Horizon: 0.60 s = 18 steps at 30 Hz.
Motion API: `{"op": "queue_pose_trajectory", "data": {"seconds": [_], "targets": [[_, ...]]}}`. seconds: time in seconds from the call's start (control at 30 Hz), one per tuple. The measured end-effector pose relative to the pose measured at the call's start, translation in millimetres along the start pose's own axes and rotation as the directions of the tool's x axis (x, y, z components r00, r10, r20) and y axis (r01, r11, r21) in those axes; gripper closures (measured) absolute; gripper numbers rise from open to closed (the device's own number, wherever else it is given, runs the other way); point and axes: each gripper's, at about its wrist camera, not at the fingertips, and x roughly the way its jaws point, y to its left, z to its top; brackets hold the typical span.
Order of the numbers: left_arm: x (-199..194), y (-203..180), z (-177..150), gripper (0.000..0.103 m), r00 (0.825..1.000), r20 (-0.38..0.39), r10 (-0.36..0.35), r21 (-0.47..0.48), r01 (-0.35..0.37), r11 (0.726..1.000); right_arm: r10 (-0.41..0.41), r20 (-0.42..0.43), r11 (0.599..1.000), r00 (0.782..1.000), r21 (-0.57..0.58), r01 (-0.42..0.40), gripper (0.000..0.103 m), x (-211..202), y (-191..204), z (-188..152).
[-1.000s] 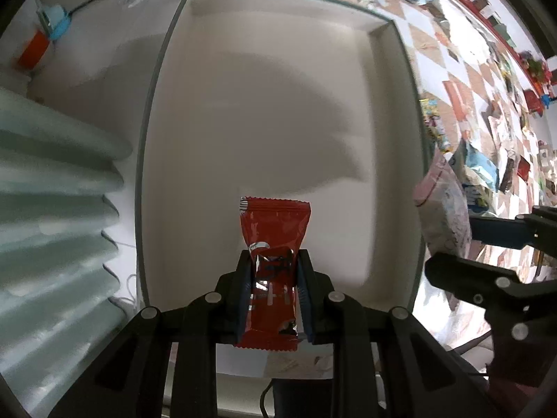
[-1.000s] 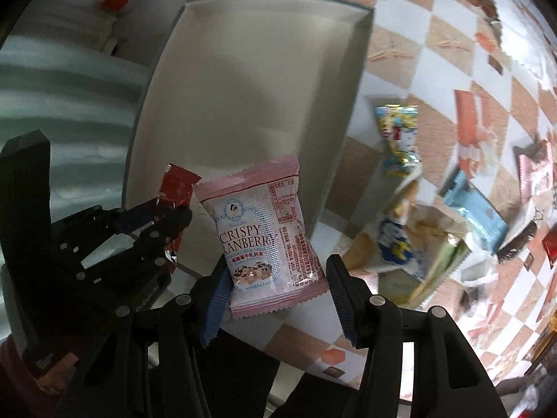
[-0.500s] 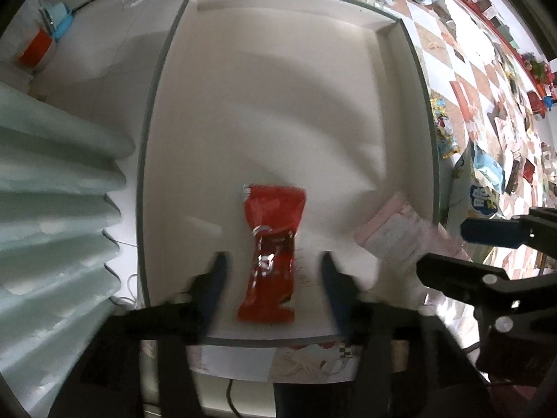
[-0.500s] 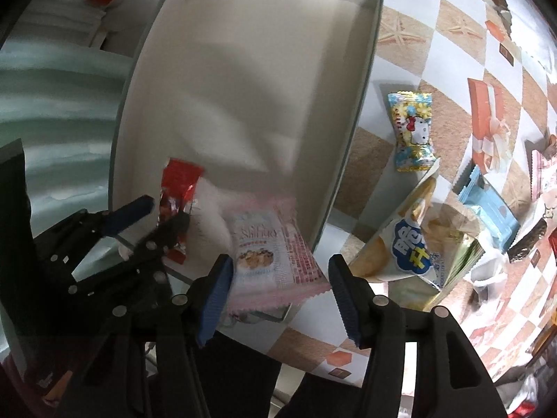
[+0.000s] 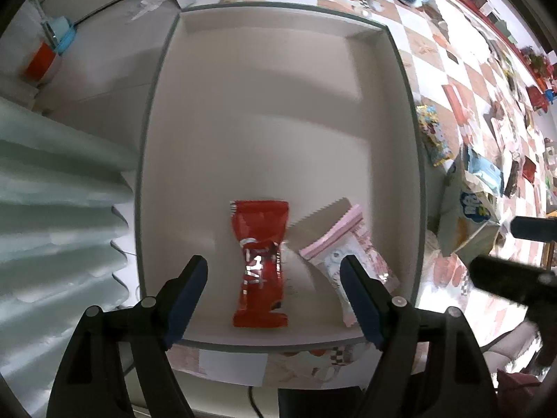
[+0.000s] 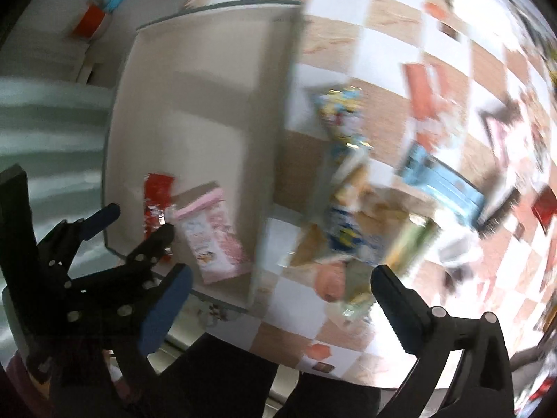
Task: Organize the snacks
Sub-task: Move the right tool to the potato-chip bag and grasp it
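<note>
Two snack packets (one red [image 5: 259, 264], one pink [image 5: 351, 261]) lie in the tray [image 5: 278, 69].

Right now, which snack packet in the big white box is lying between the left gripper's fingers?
The shiny red packet lies between them, untouched. The pink-and-white packet sits partly behind the right-hand finger.

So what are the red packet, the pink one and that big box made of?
Red packet: glossy plastic or foil film, judging by bright glints and crimped, serrated ends. Pink packet: printed plastic film with a softer sheen and a zigzag-cut edge. Box: probably matte cardboard, given its dull off-white walls and thin darker rim; stiff plastic cannot be ruled out.
</note>
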Motion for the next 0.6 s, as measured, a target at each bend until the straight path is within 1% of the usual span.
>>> {"op": "queue_pose_trajectory", "data": {"seconds": [0.13,0.2,0.27,0.37,0.43,0.5,0.53,0.6], "targets": [[-3,-7,1,0.022,1.0,0.0,0.008,0.0,-0.008,1.0,0.002,0.016,0.991,1.0,0.132,-0.004,0.0,-8,-43,-11],[-6,-13,2,0.022,1.0,0.001,0.01,0.004,-0.01,1.0,0.008,0.018,0.973,1.0,0.23,-0.012,0.0,-10,-70,-17],[-9,-18,2,0.022,1.0,0.003,0.009,0.01,-0.009,1.0,0.017,0.01,0.943,1.0,0.332,-0.02,0.0,-9,-97,-27],[-12,-26,2,0.022,1.0,0.005,0.013,0.023,-0.013,1.0,0.046,-0.002,0.896,0.999,0.443,-0.04,0.0,-5,-126,-38],[-14,-31,2,0.022,1.0,0.006,0.016,0.041,-0.016,0.999,0.064,-0.006,0.88,0.998,0.472,-0.054,0.0,-2,-134,-44],[-15,-37,1,0.022,1.0,0.008,0.02,0.056,-0.021,0.998,0.075,-0.002,0.879,0.997,0.472,-0.065,0.0,-1,-133,-44],[-16,-39,1,0.022,1.0,0.008,0.022,0.063,-0.022,0.998,0.068,0.0,0.891,0.998,0.45,-0.061,0.0,-1,-130,-41],[-18,-44,1,0.022,1.0,0.01,0.027,0.072,-0.027,0.997,0.023,0.015,0.931,1.0,0.363,-0.026,0.0,-3,-117,-35]]}}
